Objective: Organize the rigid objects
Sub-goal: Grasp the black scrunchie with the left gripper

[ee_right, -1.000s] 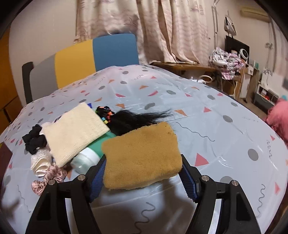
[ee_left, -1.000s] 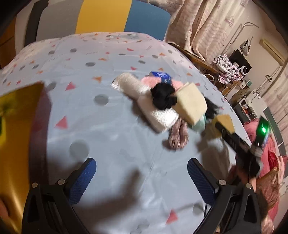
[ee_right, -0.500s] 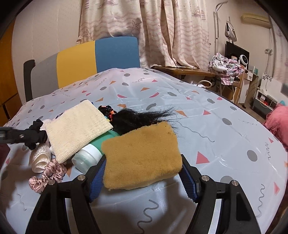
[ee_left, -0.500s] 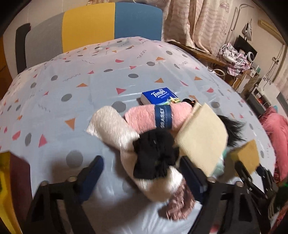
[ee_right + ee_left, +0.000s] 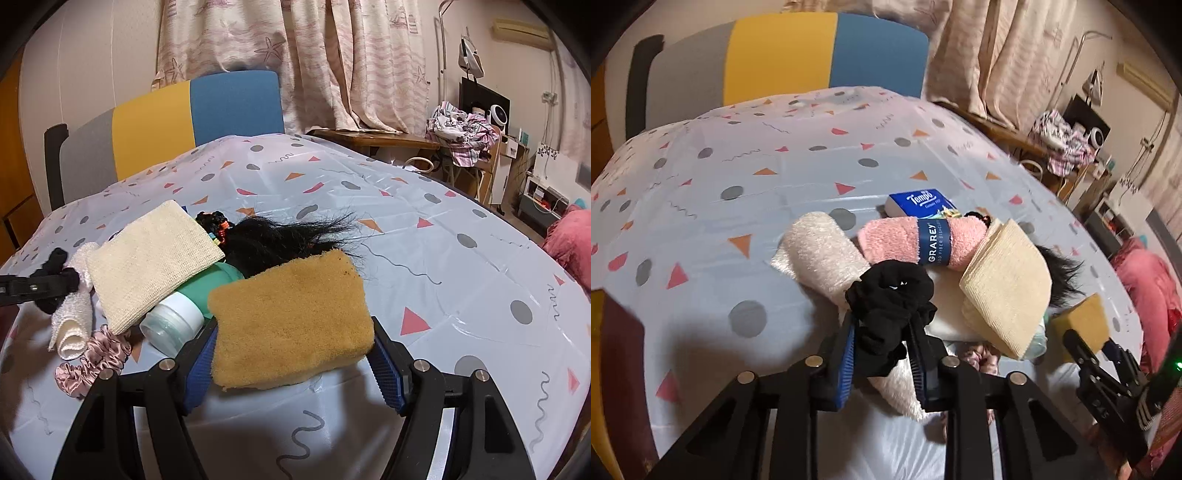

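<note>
Left wrist view: the left gripper (image 5: 882,345) has just clamped the black scrunchie (image 5: 892,295) atop the pile, apparently ready for lifting; the right gripper (image 5: 291,360) grips the sponge (image 5: 291,317).

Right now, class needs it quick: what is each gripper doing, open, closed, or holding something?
Left gripper: has just been closing, now shut on the black scrunchie.
Right gripper: clamped on the yellow sponge.

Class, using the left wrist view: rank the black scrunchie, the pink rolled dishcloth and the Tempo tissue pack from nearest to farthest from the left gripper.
1. black scrunchie: clamped in the left gripper.
2. pink rolled dishcloth: just beyond the scrunchie, mid-pile.
3. Tempo tissue pack: behind the dishcloth, farthest.
</note>
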Tool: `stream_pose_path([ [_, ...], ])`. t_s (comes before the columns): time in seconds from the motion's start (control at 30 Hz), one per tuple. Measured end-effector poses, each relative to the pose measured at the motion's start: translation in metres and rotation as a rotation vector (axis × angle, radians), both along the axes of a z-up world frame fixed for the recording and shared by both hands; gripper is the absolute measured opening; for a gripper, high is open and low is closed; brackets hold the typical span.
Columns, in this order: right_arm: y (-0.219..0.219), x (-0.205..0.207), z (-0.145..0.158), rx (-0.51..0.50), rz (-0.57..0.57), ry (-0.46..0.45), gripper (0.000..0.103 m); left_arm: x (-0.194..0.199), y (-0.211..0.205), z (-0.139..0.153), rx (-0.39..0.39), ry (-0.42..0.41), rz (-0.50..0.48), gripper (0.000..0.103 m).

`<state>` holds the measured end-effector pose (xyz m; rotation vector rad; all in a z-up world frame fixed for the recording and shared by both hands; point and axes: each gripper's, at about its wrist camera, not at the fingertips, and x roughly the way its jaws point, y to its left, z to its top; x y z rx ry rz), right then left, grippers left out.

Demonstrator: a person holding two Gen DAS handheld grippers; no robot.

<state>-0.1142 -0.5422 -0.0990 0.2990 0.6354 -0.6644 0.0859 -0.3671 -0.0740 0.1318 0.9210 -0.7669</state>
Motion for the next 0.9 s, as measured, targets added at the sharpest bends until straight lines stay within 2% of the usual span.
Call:
stream_pose_path([
  [0.17, 0.001, 0.000, 0.001, -0.010, -0.004, 0.006, 0.074, -0.004, 0.026, 0.002, -0.031, 0.018, 0.025, 0.020],
  [0.53, 0.006, 0.004, 0.002, -0.043, -0.013, 0.036, 0.074, -0.017, 0.081, -0.007, -0.083, 0.084, 0.053, 0.017],
  [0.67, 0.008, 0.006, 0.002, -0.058, -0.013, 0.056, 0.074, -0.022, 0.087, -0.006, -0.081, 0.073, 0.039, 0.017],
  [0.73, 0.011, 0.007, 0.003, -0.069, -0.009, 0.061, 0.074, -0.026, 0.081, -0.001, -0.048, 0.028, 0.023, 0.027],
  [0.8, 0.013, 0.008, 0.003, -0.081, -0.005, 0.064, 0.074, -0.025, 0.071, 0.000, -0.001, 0.000, 0.024, 0.067],
  [0.87, 0.015, 0.008, 0.004, -0.089, 0.000, 0.069, 0.074, -0.021, 0.060, -0.003, 0.042, -0.013, 0.017, 0.086],
  [0.9, 0.015, 0.009, 0.004, -0.092, 0.001, 0.070, 0.074, -0.019, 0.055, -0.005, 0.053, -0.015, 0.010, 0.086],
])
